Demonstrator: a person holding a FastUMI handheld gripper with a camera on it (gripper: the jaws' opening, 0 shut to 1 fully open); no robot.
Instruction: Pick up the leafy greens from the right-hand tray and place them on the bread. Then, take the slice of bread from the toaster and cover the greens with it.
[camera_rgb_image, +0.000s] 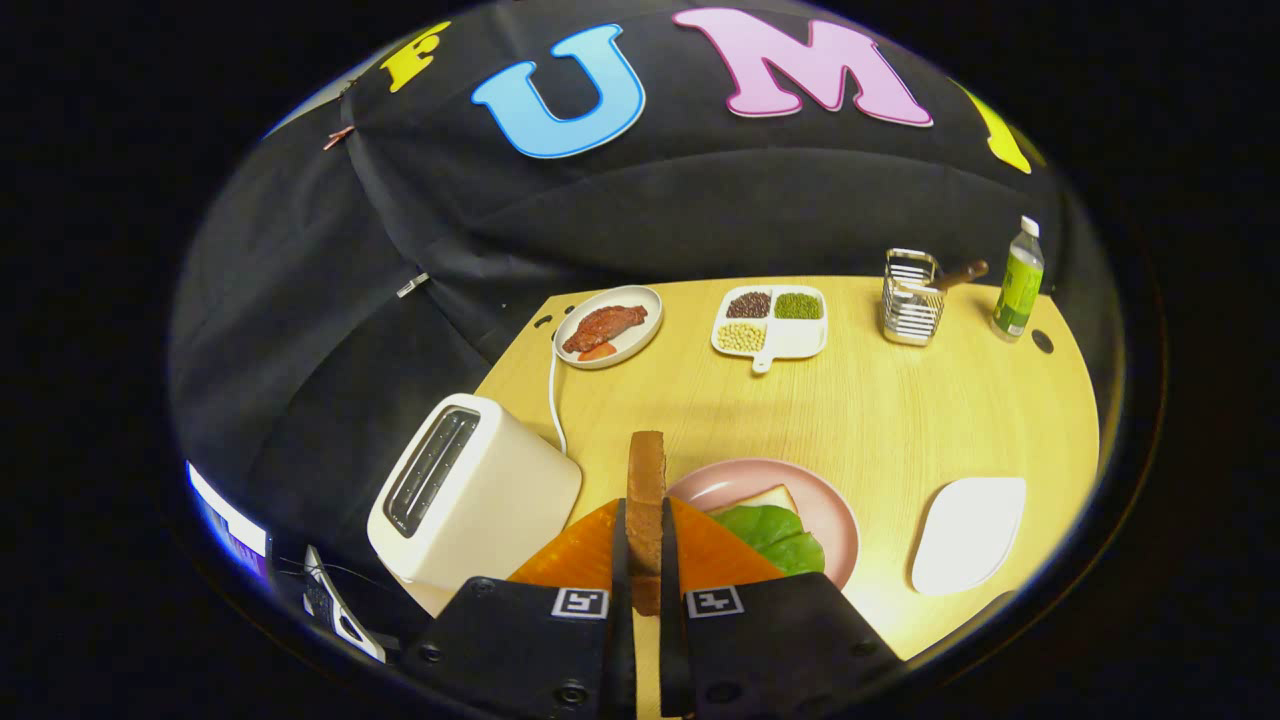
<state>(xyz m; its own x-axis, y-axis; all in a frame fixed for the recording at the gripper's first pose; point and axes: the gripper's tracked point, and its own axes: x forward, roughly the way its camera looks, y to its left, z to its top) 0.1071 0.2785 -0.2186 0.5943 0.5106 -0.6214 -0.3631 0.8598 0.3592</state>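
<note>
Between your fingers (646, 560) a slice of bread (646, 500) stands on edge, both fingers pressing its flat faces, crust edge pointing up toward 12 o'clock. You hold it low, near its bottom edge, and that looks a fair place: toast is light and fairly stiff, but it crumbles under a hard squeeze, so keep the pressure gentle.

Just beyond your right finger, at about 1 o'clock, sits the pink plate (815, 490) with the bottom bread (768, 497) and the leafy greens (775, 535) already lying on it; part of the plate is hidden behind your fingers, so I cannot tell how squarely the greens are centred. By my reading the greens step is done and the covering step is under way: the slice needs to tip flat and come down over the leaves.

At 10 o'clock stands the toaster (475, 490), its slot empty as far as I can see. At 3 o'clock lies the white tray (968, 535). Far across the table (900, 420) are a plate of meat (608, 326), a divided dish of beans (770, 320), a wire rack (910, 297) and a bottle (1018, 280).
</note>
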